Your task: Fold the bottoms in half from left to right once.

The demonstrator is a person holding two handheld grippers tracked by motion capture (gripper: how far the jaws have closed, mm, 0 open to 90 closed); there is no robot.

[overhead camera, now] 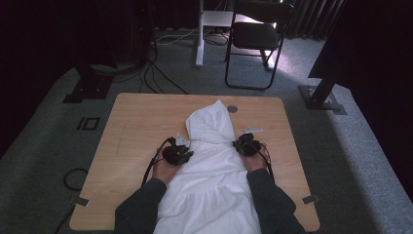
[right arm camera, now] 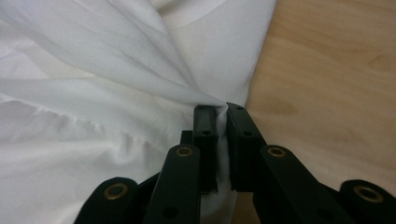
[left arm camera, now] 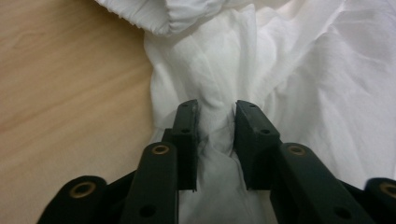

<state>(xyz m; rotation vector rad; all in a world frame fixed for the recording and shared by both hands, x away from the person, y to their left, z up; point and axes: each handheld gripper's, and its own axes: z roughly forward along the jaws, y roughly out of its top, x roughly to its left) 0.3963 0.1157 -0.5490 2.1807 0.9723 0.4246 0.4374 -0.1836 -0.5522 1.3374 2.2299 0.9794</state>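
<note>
A white garment [overhead camera: 214, 170] lies down the middle of the wooden table [overhead camera: 136, 126], its upper part folded to a peak at the far end. My left gripper [overhead camera: 186, 154] sits at the garment's left edge. In the left gripper view a bunched fold of the white garment [left arm camera: 303, 70] fills the gap between the jaws of the left gripper [left arm camera: 215, 109], and the pads press on it. My right gripper [overhead camera: 239, 145] is at the right edge. In the right gripper view the right gripper [right arm camera: 219, 109] is shut tight on a thin fold of the garment [right arm camera: 93, 93].
A small grey round disc [overhead camera: 232, 108] sits near the table's far edge. Beyond the table stand a black folding chair [overhead camera: 255, 34] and a white stand leg [overhead camera: 199, 44]. Cables [overhead camera: 156, 78] lie on the carpet, and dark stand bases [overhead camera: 321, 100] flank the table.
</note>
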